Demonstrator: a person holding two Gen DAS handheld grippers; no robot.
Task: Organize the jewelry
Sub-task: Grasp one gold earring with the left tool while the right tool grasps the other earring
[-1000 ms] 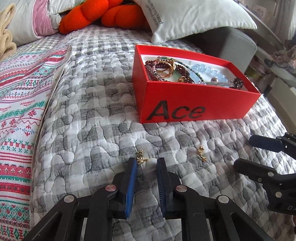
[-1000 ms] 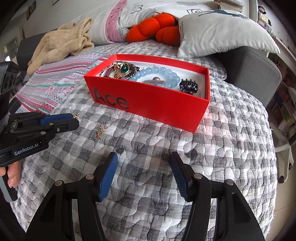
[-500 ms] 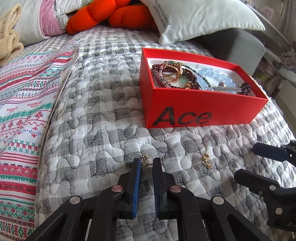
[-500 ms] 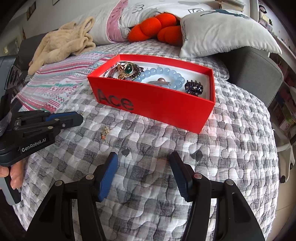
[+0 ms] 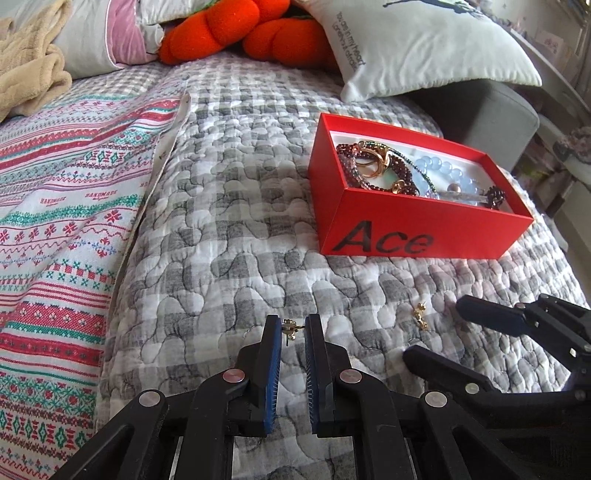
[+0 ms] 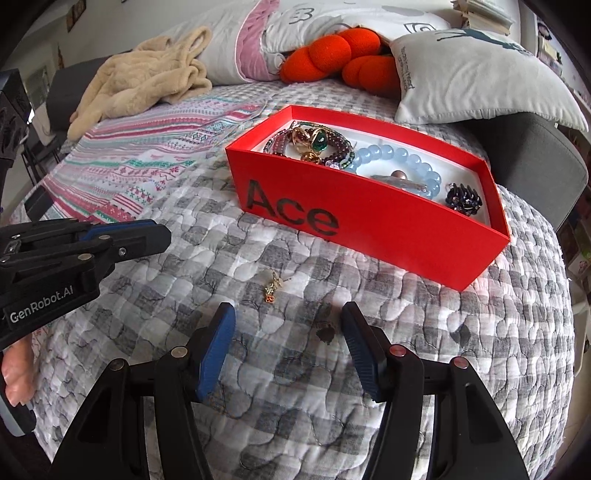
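Jewelry box [image 5: 424, 236], red card, open-topped, black lettering "Ace" on its long side, resting on grey-and-white checked quilt [image 5: 229, 206]; contents: dark red bead bracelets [image 6: 280, 142] with gold ring set with green stone [image 6: 318, 139] at one end, pale blue bead bracelet [image 6: 402, 157] in the middle, dark spiky ornament [image 6: 463, 199] at the other end. Left gripper [image 5: 293, 328], jaws drawn narrow, small gold earring [image 5: 290, 327] pinched crosswise between the blue pads at their tips, held just above the quilt, well short of the box. Second gold earring [image 5: 420, 315], loose on the quilt, lying between the two grippers and nearer the right one; in the right wrist view it lies just ahead of the blue pads [image 6: 271, 287]. Right gripper [image 6: 288, 317], jaws wide apart, nothing between them, low over the quilt in front of the box. Surroundings: striped patterned blanket [image 5: 62, 192] beside the quilt; orange plush [image 5: 258, 33], grey-white pillow [image 5: 424, 48] and beige fleece [image 6: 147, 77] at the far end of the bed.
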